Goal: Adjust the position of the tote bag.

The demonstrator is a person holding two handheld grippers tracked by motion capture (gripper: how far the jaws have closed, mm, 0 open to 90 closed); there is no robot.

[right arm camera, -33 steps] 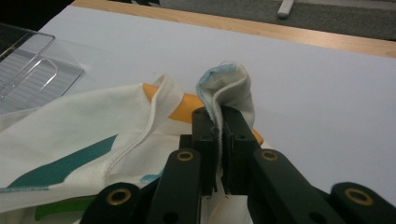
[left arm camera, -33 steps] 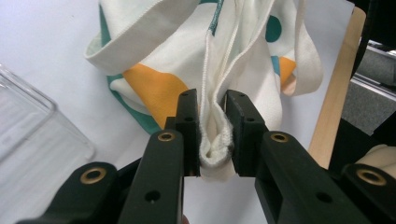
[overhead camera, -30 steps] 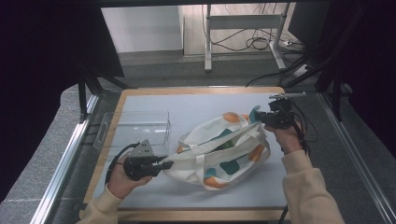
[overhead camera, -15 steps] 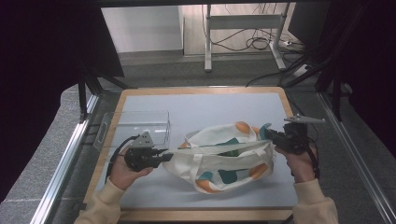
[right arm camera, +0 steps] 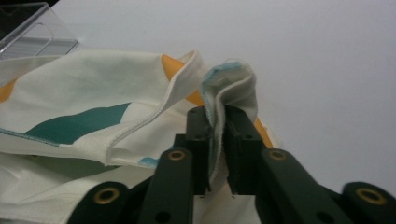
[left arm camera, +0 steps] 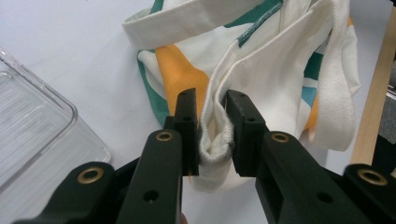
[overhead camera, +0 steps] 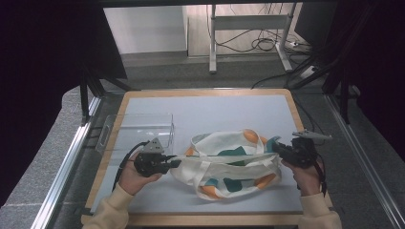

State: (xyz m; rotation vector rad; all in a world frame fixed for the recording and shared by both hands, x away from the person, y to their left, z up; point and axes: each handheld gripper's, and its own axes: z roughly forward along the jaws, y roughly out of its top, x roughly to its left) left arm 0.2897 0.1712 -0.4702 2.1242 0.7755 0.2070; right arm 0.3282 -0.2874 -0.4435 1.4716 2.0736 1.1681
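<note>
Pinching tote bag (overhead camera: 229, 164) edges, left gripper (overhead camera: 173, 163) and right gripper (overhead camera: 278, 148) clamped, jaws easing, bare mat (overhead camera: 215, 112) beyond.

High view: the bag's (overhead camera: 229, 164) inside is hidden beneath its own folded cloth, and its printed pattern is too small to read. The left hand-held gripper's (overhead camera: 173, 162) jaw tips disappear into the fabric at the bag's 9 o'clock end; those of the right hand-held gripper (overhead camera: 278, 149) are covered by cloth at 3 o'clock. Both forearms are cut off at 6 o'clock. Left gripper view: the clear container (left arm camera: 32, 121) runs off the edge at 9 o'clock, and the bag off the edge at 12 o'clock. Right gripper view: the container (right arm camera: 32, 30) is cropped at 11 o'clock.
</note>
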